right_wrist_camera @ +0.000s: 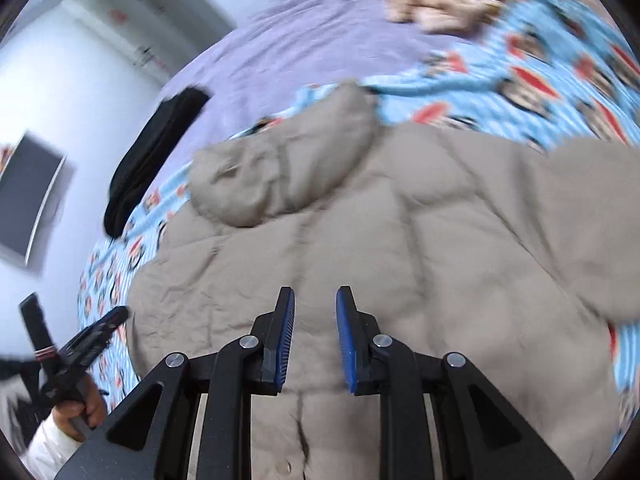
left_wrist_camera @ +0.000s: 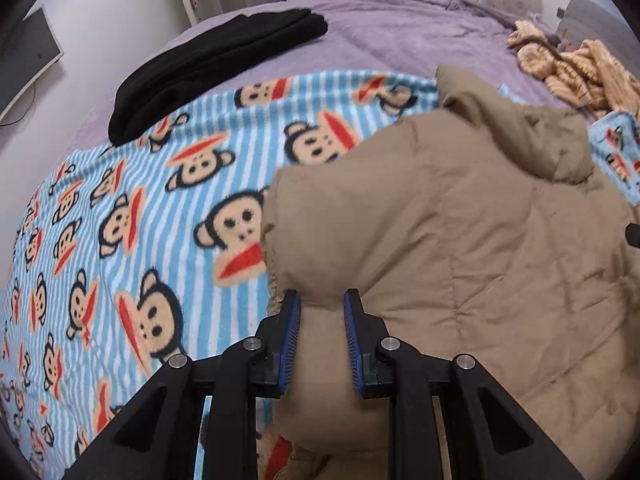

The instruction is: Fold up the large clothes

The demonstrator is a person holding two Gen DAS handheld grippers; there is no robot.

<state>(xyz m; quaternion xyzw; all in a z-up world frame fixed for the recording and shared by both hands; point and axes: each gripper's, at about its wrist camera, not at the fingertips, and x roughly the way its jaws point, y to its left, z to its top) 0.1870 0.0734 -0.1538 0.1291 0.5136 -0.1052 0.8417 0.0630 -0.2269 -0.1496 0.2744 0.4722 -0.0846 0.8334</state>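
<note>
A tan puffer jacket (left_wrist_camera: 460, 232) with a hood (left_wrist_camera: 520, 136) lies on a blue striped monkey-print blanket (left_wrist_camera: 120, 220) on the bed. My left gripper (left_wrist_camera: 322, 300) is shut on the jacket's left sleeve, which bulges between the blue pads and hangs down below them. In the right wrist view the jacket (right_wrist_camera: 400, 240) lies back up with its hood (right_wrist_camera: 288, 160) toward the far side. My right gripper (right_wrist_camera: 315, 296) hovers open over the jacket's lower back, nothing between its fingers. The left gripper (right_wrist_camera: 80, 344) shows at the lower left, held in a hand.
A folded black garment (left_wrist_camera: 216, 60) lies on the purple bedspread (left_wrist_camera: 400, 36) at the back left. A crumpled beige patterned cloth (left_wrist_camera: 576, 68) lies at the back right. A wall-mounted screen (left_wrist_camera: 24, 56) and a door are beyond the bed.
</note>
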